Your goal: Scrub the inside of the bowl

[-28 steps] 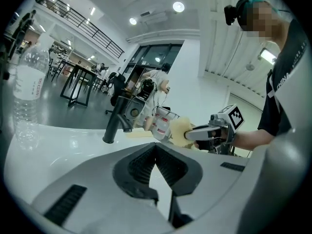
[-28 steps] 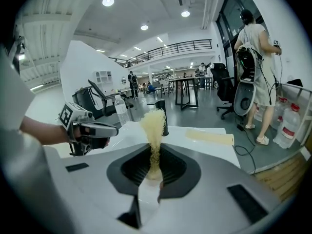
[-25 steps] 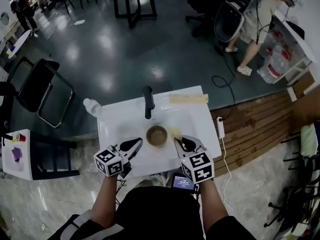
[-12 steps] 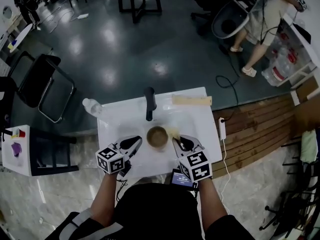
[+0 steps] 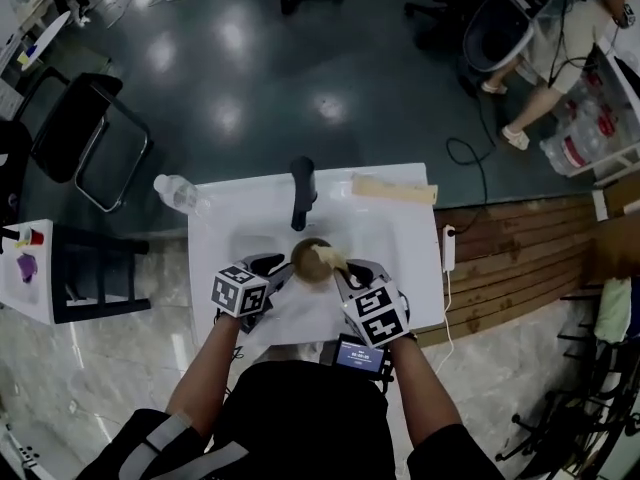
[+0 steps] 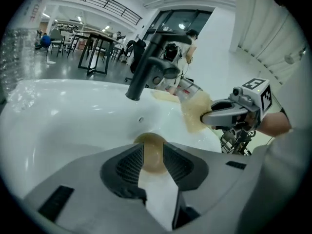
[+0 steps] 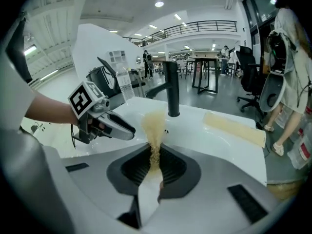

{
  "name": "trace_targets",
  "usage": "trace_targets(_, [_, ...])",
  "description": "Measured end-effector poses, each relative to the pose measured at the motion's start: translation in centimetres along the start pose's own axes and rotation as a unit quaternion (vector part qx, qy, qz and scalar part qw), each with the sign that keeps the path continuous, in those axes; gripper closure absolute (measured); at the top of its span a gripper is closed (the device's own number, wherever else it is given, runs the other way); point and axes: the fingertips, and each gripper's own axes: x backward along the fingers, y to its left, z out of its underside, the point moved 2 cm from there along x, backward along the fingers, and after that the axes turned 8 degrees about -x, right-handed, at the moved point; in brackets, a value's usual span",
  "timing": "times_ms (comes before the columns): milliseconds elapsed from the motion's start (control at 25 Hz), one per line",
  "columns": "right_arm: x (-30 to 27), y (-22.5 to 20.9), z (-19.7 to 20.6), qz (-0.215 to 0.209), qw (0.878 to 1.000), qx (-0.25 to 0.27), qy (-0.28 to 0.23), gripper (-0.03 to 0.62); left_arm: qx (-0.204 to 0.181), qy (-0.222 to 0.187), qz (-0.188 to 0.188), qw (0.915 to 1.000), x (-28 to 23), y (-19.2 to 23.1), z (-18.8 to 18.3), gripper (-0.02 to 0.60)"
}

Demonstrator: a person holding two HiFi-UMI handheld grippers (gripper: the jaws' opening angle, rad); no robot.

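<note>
From above, the head view laid out the whole white basin [image 5: 232, 250] in mid-frame. A black tap [image 5: 301, 190] stood at its back edge and a brown bowl [image 5: 310, 265] sat just below the tap. The two grippers met the bowl from lower left and lower right. Only this view took in the clear bottle [image 5: 176, 192] at the basin's upper left corner. It alone also showed the lit screen [image 5: 360, 356] low in the frame by the person's body and the black chair [image 5: 88, 140] on the dark floor at left.

The left gripper [image 6: 153, 155] view showed what the overhead could not. Its jaws had just been opening and stood moderately apart, with the bowl's brown rim filling the gap just past their tips. Whether the pads touched the rim could not be told. At the right of that frame the other gripper appeared side-on, carrying its pad.

The right gripper [image 7: 155, 156] view showed its jaws clamped on a tan scrub pad [image 7: 154, 125], which stood up from the tips in front of the tap. The bowl could not be made out there. That view did give the pale cloth strip [image 7: 234, 126] at right and a standing person [image 7: 292, 82] at the far right edge.
</note>
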Motion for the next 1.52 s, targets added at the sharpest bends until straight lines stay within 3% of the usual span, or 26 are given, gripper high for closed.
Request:
trace_targets(200, [-4.3,0.1,1.3,-0.014,0.998,0.04,0.056,0.551,0.01,0.064,-0.028,0.9975,-2.5,1.5,1.9,0.425])
trace_targets(480, [-9.5,0.0,2.6,-0.011,0.985,0.129,0.116,0.551,0.04,0.107,-0.037,0.9928,-4.9,2.3,3.7,0.426])
trace_targets(760, [-12.5,-0.4,4.0,0.001,0.951,0.271,0.148,0.551,0.057,0.122,-0.046,0.9899,-6.0,2.8,4.4,0.436])
trace_targets(840, [-13.1,-0.5,4.2,0.011,0.939,0.312,0.145,0.551,0.055,0.128,-0.056,0.9886,-6.2,3.1,4.7,0.498])
trace_targets(960, [-13.8,-0.6,4.5,0.021,0.924,0.355,0.14,0.551,0.06,0.124,-0.06,0.9887,-6.4,3.3,4.8,0.511])
trace_targets(1200, [-14.9,-0.3,5.3,0.017,0.902,0.402,0.158,0.551,0.082,0.106,-0.067,0.9887,-6.4,3.7,4.0,0.538])
trace_targets(1360, [-14.9,0.0,6.1,-0.013,0.895,0.4,0.196,0.551,0.096,0.101,-0.067,0.988,-6.8,3.9,4.4,0.545])
trace_targets(1520, [-14.7,0.7,7.0,-0.047,0.882,0.406,0.233,0.551,0.085,0.109,-0.079,0.9872,-6.7,4.0,3.8,0.551])
